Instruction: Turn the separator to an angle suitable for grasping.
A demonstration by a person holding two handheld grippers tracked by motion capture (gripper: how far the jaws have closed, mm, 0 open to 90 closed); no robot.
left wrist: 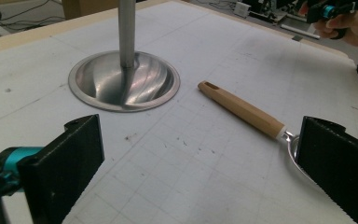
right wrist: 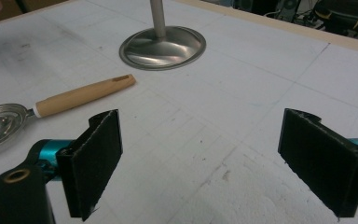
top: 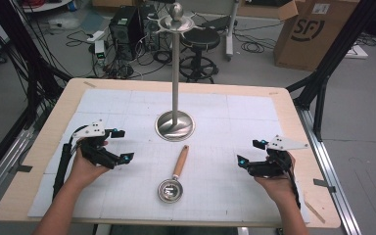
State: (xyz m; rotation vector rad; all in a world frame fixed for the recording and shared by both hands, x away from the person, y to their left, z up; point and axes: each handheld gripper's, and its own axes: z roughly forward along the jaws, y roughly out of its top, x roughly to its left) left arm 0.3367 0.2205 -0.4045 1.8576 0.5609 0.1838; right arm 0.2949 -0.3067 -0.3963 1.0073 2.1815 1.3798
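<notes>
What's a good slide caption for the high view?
Both tools, left and right, open either side of a wooden-handled scoop lying before a metal stand.

Far right of your table, on the floor, the cardboard box [top: 309,30] reads "SF" in dark letters, and that's all you can read here.

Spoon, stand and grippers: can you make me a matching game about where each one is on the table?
Things:
1. spoon
2. metal stand
3. left gripper
4. right gripper

Places:
A. held open at the table's right side
B. upright behind the spoon, mid-table
C. lying flat between the two grippers
D. held open at the table's left side

Pairs: 1-C, 2-B, 3-D, 4-A
</notes>
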